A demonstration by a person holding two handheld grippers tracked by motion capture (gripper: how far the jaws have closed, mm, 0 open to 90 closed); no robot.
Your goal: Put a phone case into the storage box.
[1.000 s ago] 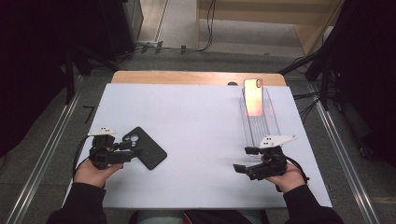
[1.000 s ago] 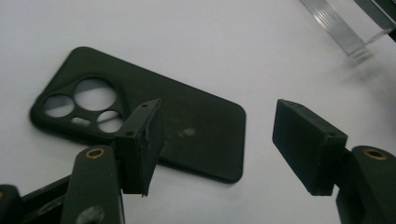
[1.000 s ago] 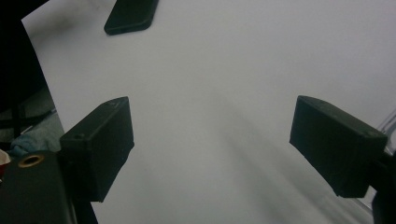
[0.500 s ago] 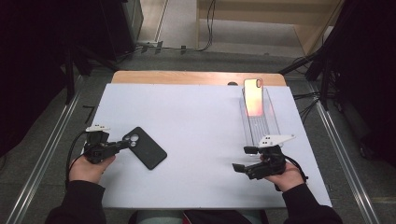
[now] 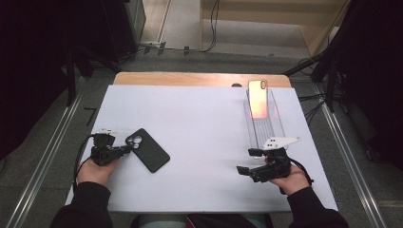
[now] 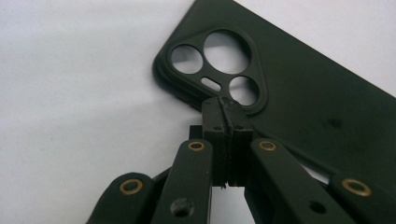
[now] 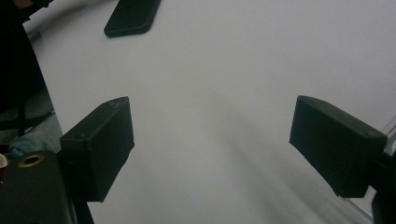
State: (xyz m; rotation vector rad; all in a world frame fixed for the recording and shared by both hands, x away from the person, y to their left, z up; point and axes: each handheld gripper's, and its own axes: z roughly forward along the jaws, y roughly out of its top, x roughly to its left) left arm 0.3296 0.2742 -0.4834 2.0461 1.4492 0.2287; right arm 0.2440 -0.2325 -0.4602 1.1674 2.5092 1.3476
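A black phone case (image 5: 148,151) lies flat on the white mat, camera cut-outs towards my left gripper (image 5: 124,149). In the left gripper view the case (image 6: 303,93) shows its three round holes. The left gripper (image 6: 227,105) has its jaws pressed together with nothing between them, tips at the case's camera corner. My right gripper (image 5: 243,170) rests at the mat's front right, jaws pointing left. In its own view the right gripper (image 7: 210,140) stands wide open over bare mat, with the case (image 7: 133,16) far off.
An orange-pink phone (image 5: 258,99) stands upright at the far end of a clear rack (image 5: 268,130), just behind the right hand. The white mat (image 5: 204,123) covers a wooden table (image 5: 190,78). Dark equipment and cables surround the table.
My left hand drew back to the left off the case and its jaws came together. The case and the right hand have kept their places.
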